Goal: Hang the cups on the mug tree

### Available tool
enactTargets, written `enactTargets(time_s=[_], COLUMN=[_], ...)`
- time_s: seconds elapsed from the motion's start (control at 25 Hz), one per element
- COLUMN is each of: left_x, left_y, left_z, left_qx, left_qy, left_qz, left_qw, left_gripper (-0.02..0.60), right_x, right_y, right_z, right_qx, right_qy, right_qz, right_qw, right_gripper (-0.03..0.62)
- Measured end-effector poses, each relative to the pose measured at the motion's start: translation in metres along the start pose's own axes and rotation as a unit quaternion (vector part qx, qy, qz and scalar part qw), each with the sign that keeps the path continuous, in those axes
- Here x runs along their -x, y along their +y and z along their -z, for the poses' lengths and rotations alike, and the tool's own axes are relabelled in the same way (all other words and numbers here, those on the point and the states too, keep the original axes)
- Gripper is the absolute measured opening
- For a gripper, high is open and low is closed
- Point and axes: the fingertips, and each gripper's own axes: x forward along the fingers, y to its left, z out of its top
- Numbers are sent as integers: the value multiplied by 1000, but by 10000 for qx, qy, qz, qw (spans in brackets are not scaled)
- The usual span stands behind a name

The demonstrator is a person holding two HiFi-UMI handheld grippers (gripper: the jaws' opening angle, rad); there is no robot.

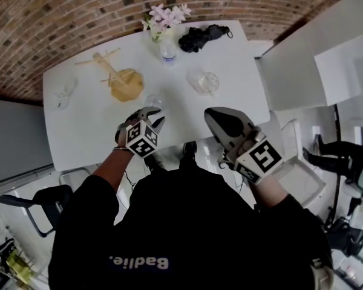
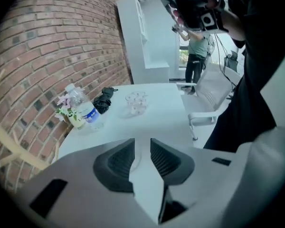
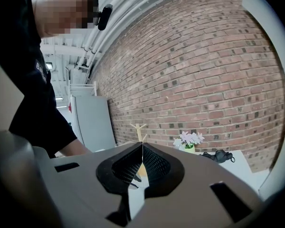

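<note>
Now left tongs tilted down, jaws apart; right tongs near level, closed.

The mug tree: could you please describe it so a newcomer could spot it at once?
Find the white table against the brick wall. On its left half stands the mug tree. It is the only wooden thing there, a pale post with slanted pegs among clear glass cups.

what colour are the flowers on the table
Pale pink flowers, clearest in the head view.
</note>
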Motion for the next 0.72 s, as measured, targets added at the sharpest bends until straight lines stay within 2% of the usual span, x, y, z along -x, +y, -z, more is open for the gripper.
enactTargets(time_s=[0.16, 0.4, 0.6, 0.72], left_x=[-22, -45, -58, -63], left_y=[0, 1, -2, -1], left_z=[19, 40, 53, 59], left_qx=[-675, -1221, -1655, -1839], left_qy=[673, 1375, 2009, 2227], left_qz=[159, 291, 524, 558], left_qw=[9953, 9825, 9641, 9558], left_gripper=[109, 112, 109, 97], right_x=[7, 16, 19, 22], right_y=[-4, -12, -16, -17], right_z=[5, 15, 15, 17], right_qx=[-53, -141, -105, -116], right_qy=[20, 91, 79, 87], right_qz=[110, 267, 343, 385], right_qw=[9999, 9995, 9993, 9992], right_gripper=[28, 28, 28, 28])
